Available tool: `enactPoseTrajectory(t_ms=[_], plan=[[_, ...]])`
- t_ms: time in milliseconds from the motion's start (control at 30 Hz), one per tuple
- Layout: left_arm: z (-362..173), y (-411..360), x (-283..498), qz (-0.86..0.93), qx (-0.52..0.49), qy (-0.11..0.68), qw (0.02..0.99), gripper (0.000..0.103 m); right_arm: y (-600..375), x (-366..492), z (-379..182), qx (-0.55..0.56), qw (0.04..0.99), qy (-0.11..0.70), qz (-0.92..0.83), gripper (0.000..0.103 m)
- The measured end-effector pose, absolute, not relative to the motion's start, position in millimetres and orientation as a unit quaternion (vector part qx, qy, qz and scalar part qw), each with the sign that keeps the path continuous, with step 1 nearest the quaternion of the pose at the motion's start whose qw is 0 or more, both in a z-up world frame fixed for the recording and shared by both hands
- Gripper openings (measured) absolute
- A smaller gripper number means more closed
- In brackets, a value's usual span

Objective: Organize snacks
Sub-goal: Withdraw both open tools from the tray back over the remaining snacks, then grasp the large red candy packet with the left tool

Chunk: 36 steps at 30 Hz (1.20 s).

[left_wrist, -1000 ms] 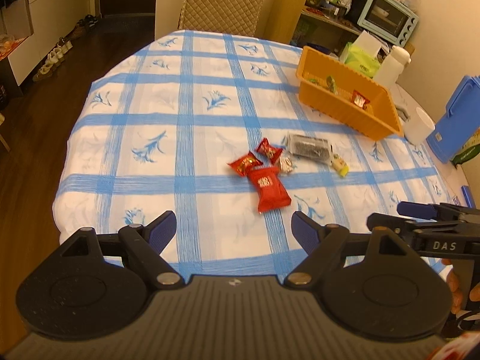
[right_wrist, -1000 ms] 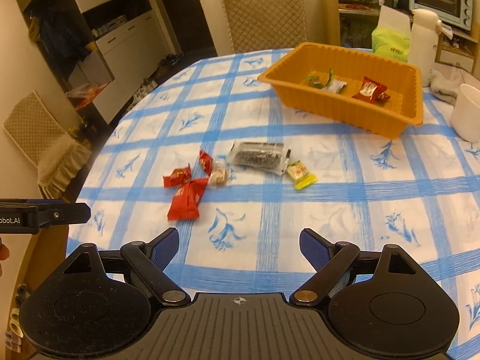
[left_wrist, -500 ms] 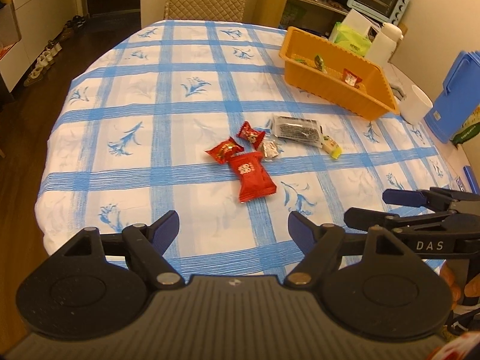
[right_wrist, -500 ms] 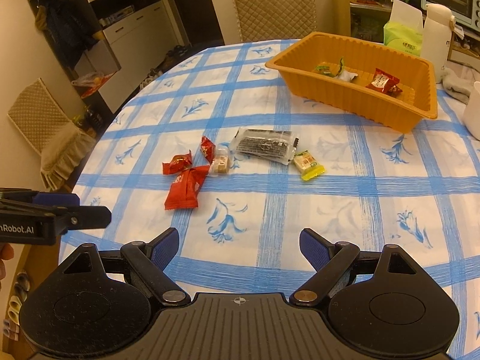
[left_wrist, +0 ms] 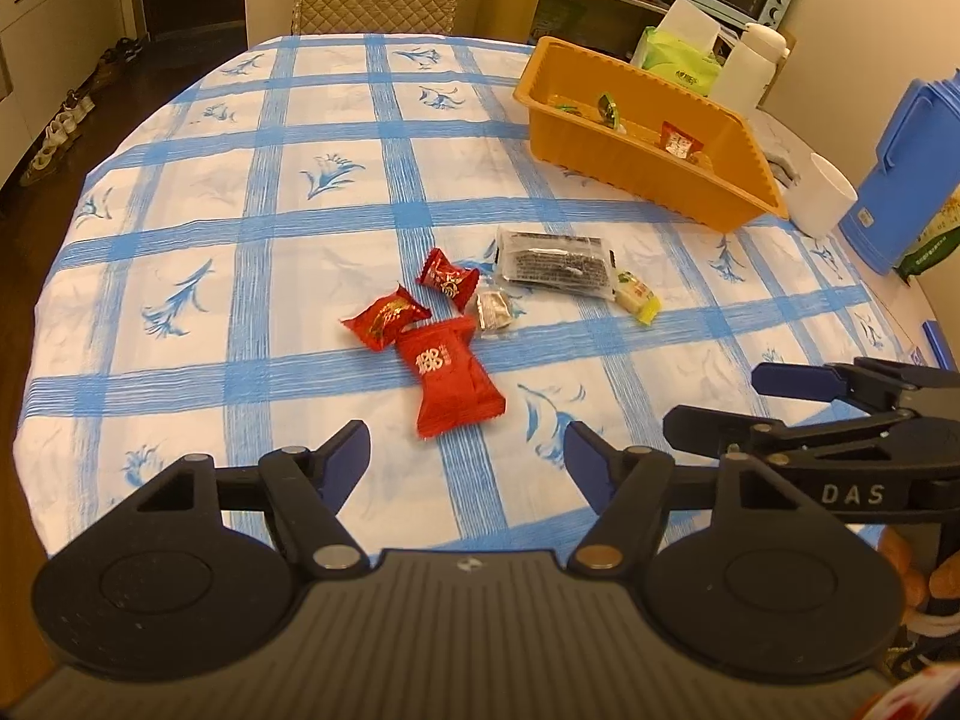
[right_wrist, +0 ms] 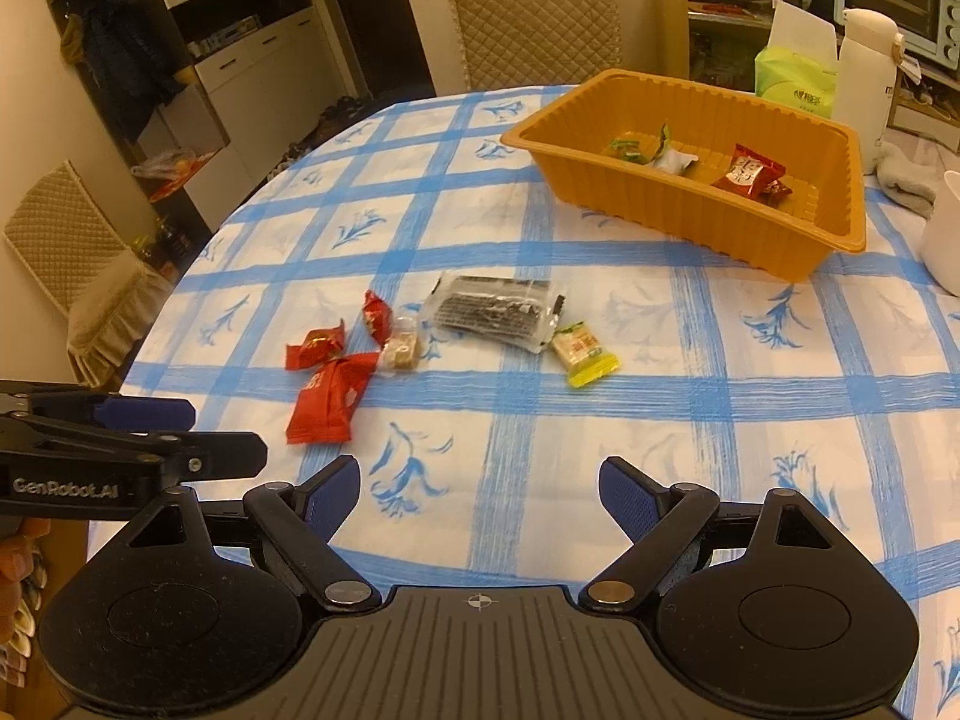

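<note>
Several snacks lie mid-table: a large red packet (left_wrist: pixel 453 385) (right_wrist: pixel 330 396), two small red candies (left_wrist: pixel 387 317) (left_wrist: pixel 449 278), a small brown candy (left_wrist: pixel 493 312) (right_wrist: pixel 403 349), a clear-and-black packet (left_wrist: pixel 555 261) (right_wrist: pixel 492 312) and a yellow-green candy (left_wrist: pixel 639 297) (right_wrist: pixel 582 351). An orange bin (left_wrist: pixel 648 171) (right_wrist: pixel 666 207) at the back right holds a few snacks. My left gripper (left_wrist: pixel 468 450) is open and empty, just short of the large red packet. My right gripper (right_wrist: pixel 480 495) is open and empty, above the cloth near the front edge.
The round table has a blue-checked cloth (left_wrist: pixel 252 192). A white cup (left_wrist: pixel 819 195), a blue container (left_wrist: pixel 906 168), a white bottle (right_wrist: pixel 864 72) and a green tissue pack (right_wrist: pixel 795 81) stand at the right. A chair (right_wrist: pixel 531 12) stands behind the table.
Both grippers have moved forward toward the snacks, which look larger and closer now. Both stay open. Nothing on the table has moved.
</note>
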<state>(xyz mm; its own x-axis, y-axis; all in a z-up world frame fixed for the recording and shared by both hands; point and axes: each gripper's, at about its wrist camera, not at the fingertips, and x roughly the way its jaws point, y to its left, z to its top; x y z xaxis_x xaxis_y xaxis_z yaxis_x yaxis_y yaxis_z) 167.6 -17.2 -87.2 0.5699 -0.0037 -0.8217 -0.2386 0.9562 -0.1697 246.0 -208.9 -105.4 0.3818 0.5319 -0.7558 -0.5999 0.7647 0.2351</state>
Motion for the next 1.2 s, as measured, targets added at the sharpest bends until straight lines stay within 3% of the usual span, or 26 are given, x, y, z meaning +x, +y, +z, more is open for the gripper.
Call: enactPoseTrajectory(t_ms=[900,1200], plan=[[-125,-9,237,0.09,-0.104,0.484,0.864,0.056,-220,276,-112,-0.025,0.834,0.45,0.318,0.087],[-133,-11,241,0.087,-0.094,0.496,0.859,0.037,-222,278,-113,-0.025,0.834,0.452,0.316,0.087]])
